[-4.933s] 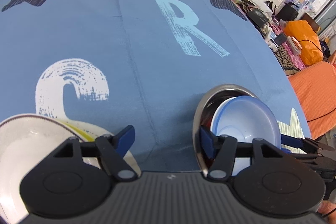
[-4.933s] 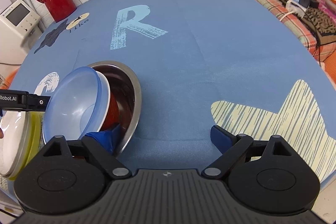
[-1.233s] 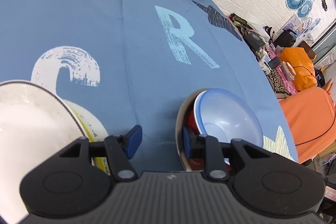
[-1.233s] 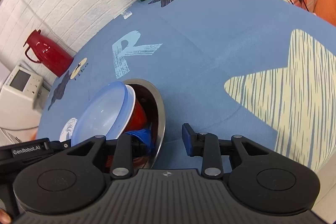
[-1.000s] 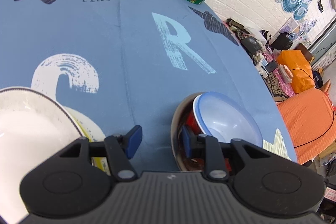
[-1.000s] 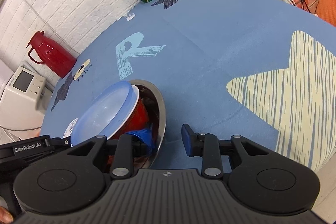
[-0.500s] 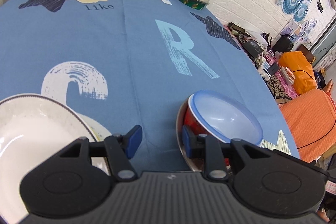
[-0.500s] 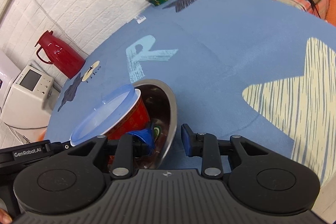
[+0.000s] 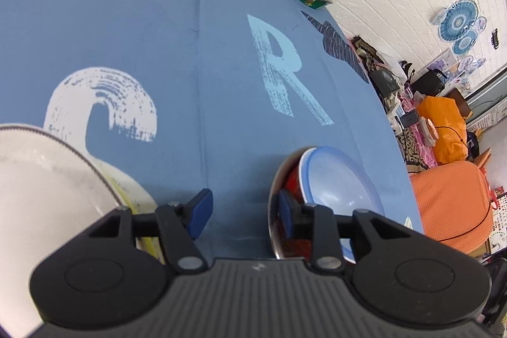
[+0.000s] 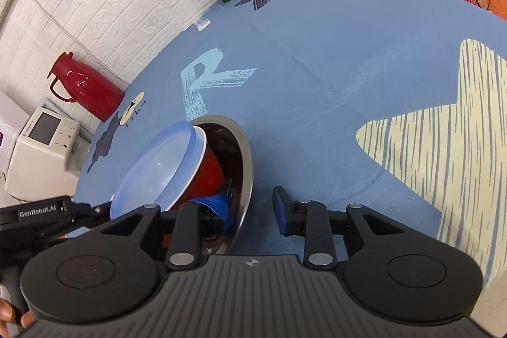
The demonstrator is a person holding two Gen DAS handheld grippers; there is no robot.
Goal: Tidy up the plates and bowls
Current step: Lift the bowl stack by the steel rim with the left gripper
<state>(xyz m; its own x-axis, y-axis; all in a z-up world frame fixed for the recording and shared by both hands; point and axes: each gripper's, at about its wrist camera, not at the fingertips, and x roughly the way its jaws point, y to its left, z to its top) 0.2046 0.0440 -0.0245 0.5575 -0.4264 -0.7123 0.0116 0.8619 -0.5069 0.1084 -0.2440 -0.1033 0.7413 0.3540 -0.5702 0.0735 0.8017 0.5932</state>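
Left of the steel bowl (image 9: 273,205) lies a white plate (image 9: 47,179) on a yellow one (image 9: 139,201). The left gripper (image 9: 242,208) has its fingers apart, the right one at the bowl's near rim. Inside the bowl a red bowl (image 10: 206,173) tilts, a blue bowl (image 10: 152,170) nested in it. The right gripper (image 10: 253,208) straddles the steel rim, fingers apart, seemingly not clamping.

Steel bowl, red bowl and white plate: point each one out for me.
steel bowl (image 10: 245,154): right wrist view, far inner rim.
red bowl (image 10: 207,171): right wrist view, outer side wall.
white plate (image 9: 41,179): left wrist view, inner face.
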